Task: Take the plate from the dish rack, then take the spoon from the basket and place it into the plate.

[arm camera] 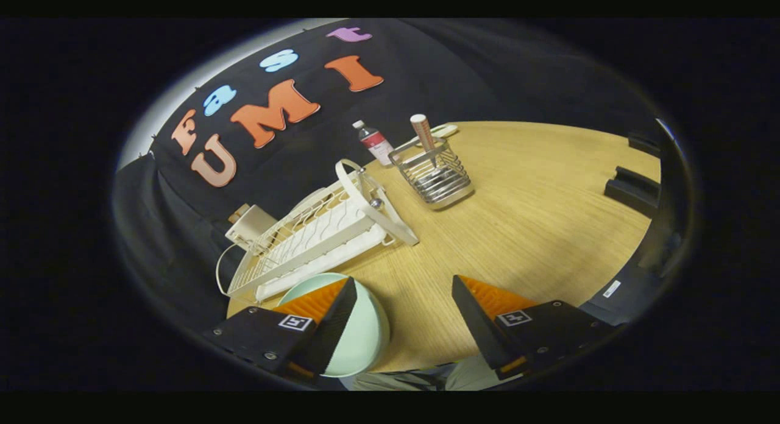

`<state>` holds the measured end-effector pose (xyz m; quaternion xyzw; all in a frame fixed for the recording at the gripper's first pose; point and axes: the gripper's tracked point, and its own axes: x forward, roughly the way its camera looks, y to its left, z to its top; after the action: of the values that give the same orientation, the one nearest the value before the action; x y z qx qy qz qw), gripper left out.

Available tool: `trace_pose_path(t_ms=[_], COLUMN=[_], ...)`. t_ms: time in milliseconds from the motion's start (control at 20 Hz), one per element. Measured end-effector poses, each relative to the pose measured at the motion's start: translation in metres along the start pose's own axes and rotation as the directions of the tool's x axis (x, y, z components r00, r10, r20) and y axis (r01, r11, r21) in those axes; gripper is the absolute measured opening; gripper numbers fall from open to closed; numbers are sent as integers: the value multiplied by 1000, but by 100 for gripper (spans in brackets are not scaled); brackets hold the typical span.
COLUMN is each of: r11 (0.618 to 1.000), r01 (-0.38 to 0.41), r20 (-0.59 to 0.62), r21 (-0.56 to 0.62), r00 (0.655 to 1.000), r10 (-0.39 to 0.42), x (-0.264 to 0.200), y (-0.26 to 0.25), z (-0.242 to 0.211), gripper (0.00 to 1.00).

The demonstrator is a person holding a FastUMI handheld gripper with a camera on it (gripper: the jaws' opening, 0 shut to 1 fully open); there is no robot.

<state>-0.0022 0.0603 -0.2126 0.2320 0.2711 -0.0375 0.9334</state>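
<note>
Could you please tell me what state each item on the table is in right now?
Pale green round plate: out of the rack, lying flat on the table under one finger.
White wire dish rack: holds no dishes.
Metal wire basket: upright, spoon handle sticking out.
Small plastic bottle: upright, capped.
Gripper: jaws open, holding nothing.

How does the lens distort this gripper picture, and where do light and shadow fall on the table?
Gripper view: fisheye bends the table edge and dish rack; light pools mid-table, shadow darkens the far right; the open gripper looks oversized beside the plate.
</note>
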Motion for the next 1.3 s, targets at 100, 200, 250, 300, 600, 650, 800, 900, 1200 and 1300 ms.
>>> trace_pose_path(t_ms=[100, 200, 250, 300, 600, 650, 800, 900, 1200, 1300], r11=[998, 989, 983, 976, 921, 918, 909, 902, 912, 920], r01=[28, 62, 81, 90, 153, 142, 141, 163, 153, 138], r20=[73, 140, 174, 209, 382, 398, 426, 437, 425, 434], r21=[-65, -134, -166, -196, -357, -371, -392, -400, -382, -368], r00=[997, 989, 983, 977, 924, 917, 904, 899, 905, 900], r10=[-23, -43, -52, -48, -5, 19, 44, 32, 26, 39], x=[-3, -6, -7, -9, -2, 0, 18, 28, 56, 57], y=[-11, -20, -23, -24, -20, -15, -13, -18, -22, -18], z=[20, 42, 52, 64, 122, 130, 144, 152, 162, 166], gripper=[98, 98, 98, 98, 97, 97, 90, 78, 45, 30])
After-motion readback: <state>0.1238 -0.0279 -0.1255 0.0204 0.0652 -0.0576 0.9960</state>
